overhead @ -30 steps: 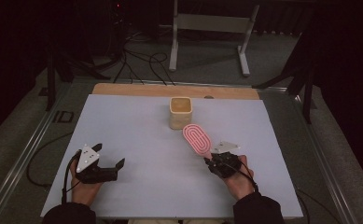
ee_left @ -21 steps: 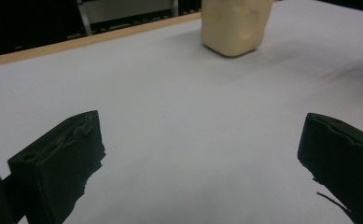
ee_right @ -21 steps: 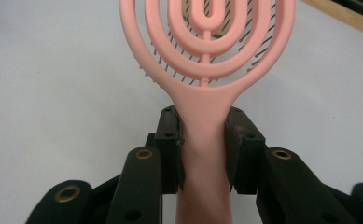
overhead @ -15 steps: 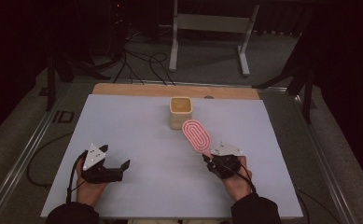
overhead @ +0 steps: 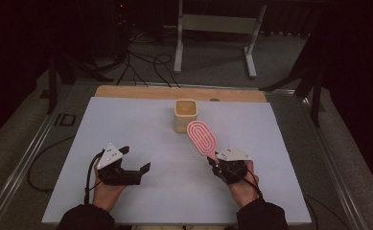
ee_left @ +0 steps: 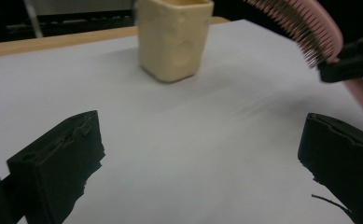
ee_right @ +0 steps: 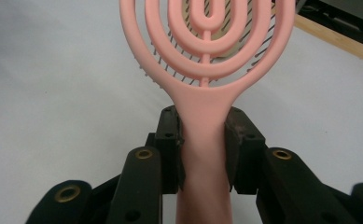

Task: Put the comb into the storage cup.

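Two things belong to the work on the counter [overhead: 126,120]: one pink hairbrush [overhead: 201,137] and one cream-coloured cup [overhead: 185,115]. There are two grippers, each held in one of a person's hands, with dark sleeves coming in from the near edge. The right gripper [overhead: 217,165] is clamped on the handle of the hairbrush, its jaws pressing the handle from both sides, as the right gripper view shows up close [ee_right: 202,149]. The brush head, an oval of nested pink loops, slants up and away from the hand toward the cup and ends just short of it; its bristles face down. The left gripper [overhead: 134,163] stands with its jaws wide apart and nothing between them, near the front left of the counter, well apart from the brush. In the left gripper view the cup [ee_left: 174,37] stands upright ahead and the brush [ee_left: 305,28] reaches in from the upper right. The cup sits toward the far middle of the counter. The counter is covered by one pale grey-white sheet, with one strip of bare wood [overhead: 174,92] showing along its far edge. Around it the room is dark, with a grey floor, loose black cables [overhead: 145,62] and one light metal stand [overhead: 217,28] behind the counter.
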